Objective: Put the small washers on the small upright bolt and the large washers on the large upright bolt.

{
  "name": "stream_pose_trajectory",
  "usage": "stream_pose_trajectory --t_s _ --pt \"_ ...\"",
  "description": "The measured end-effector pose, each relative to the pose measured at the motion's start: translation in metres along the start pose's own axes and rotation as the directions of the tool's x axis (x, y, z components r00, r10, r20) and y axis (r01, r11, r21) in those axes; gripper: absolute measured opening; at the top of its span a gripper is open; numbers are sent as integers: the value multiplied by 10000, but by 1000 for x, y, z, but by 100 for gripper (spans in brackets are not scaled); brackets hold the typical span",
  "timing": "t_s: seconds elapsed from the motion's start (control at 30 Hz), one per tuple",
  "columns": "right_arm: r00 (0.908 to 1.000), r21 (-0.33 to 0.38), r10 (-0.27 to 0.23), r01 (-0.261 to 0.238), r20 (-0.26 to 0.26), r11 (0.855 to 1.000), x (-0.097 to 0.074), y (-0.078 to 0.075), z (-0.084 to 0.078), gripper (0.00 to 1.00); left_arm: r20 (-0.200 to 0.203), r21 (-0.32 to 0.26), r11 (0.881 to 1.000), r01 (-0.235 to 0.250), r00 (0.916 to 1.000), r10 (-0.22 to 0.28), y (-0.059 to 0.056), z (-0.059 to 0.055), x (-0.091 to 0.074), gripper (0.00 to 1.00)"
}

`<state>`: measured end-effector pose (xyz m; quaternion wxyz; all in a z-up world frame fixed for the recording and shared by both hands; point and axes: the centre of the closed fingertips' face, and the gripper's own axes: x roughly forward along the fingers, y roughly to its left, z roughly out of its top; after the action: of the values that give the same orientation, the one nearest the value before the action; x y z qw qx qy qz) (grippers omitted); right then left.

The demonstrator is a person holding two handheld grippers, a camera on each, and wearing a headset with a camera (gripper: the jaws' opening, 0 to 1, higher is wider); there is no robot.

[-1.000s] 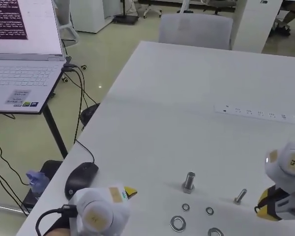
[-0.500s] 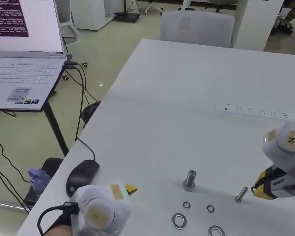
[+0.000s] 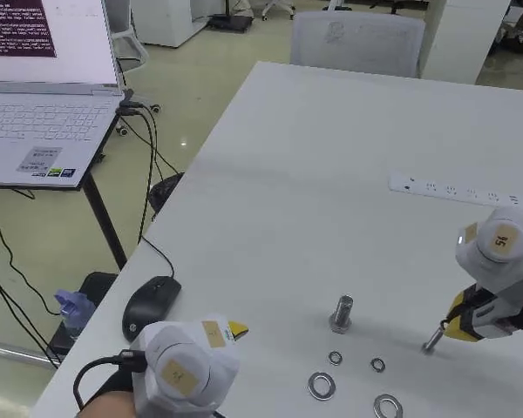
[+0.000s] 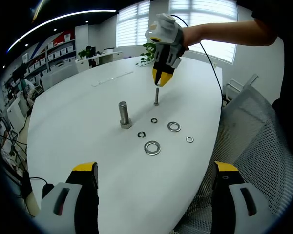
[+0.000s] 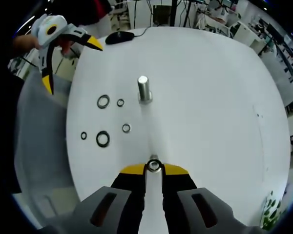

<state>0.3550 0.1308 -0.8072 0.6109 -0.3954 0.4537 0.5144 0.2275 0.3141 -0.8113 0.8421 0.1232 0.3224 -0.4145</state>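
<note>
Right jaws: my right gripper (image 4: 161,79) has its jaws drawn in on a small ring at the tips, which I take to be the held washer (image 5: 154,165). In the left gripper view the tips hang just over the small bolt (image 3: 432,339).
Small bolt: it stands upright to the right of the large bolt (image 3: 342,314), apart from it.
Doing it well: I would centre the ring's hole over the bolt's tip using the right gripper view. Then I would come straight down the bolt's axis and let go only once the ring is round the thread. A sideways nudge could tip so thin a bolt.
Left jaws: my left gripper (image 4: 155,168) is spread wide and empty, on my side of the large bolt and away from the work.
Loose washers: two large washers (image 3: 322,384) and three small washers (image 5: 126,128) lie flat on the tabletop (image 3: 331,174), just on my side of the large bolt and off the right gripper's line.
Mouse (image 3: 151,305): left of the large bolt, near the tabletop edge.
Power strip (image 3: 458,192): beyond the large bolt, well apart.
Laptop (image 3: 44,131): far left of the large bolt, on its own stand.
</note>
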Motion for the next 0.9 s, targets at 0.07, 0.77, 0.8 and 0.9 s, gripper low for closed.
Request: stream_pose_trajectory --t_s 0.07,0.77,0.8,0.9 --pt "10000 8 40 -40 -10 10000 1 0 0 12 -11 -18 10000 3 10000 -3 0 -1 0 97" --pt "9994 -154 109 -114 -316 9998 16 -4 -5 12 -80 -70 10000 68 9999 -69 1 -6 -2 94" --pt "9994 -161 109 -114 -315 9998 17 -4 -5 12 -76 -77 9999 84 9999 -85 1 -6 -2 94" --pt "9992 -167 143 -149 -374 9997 19 -2 -5 12 -83 -72 9999 98 9999 -98 1 -7 -3 94"
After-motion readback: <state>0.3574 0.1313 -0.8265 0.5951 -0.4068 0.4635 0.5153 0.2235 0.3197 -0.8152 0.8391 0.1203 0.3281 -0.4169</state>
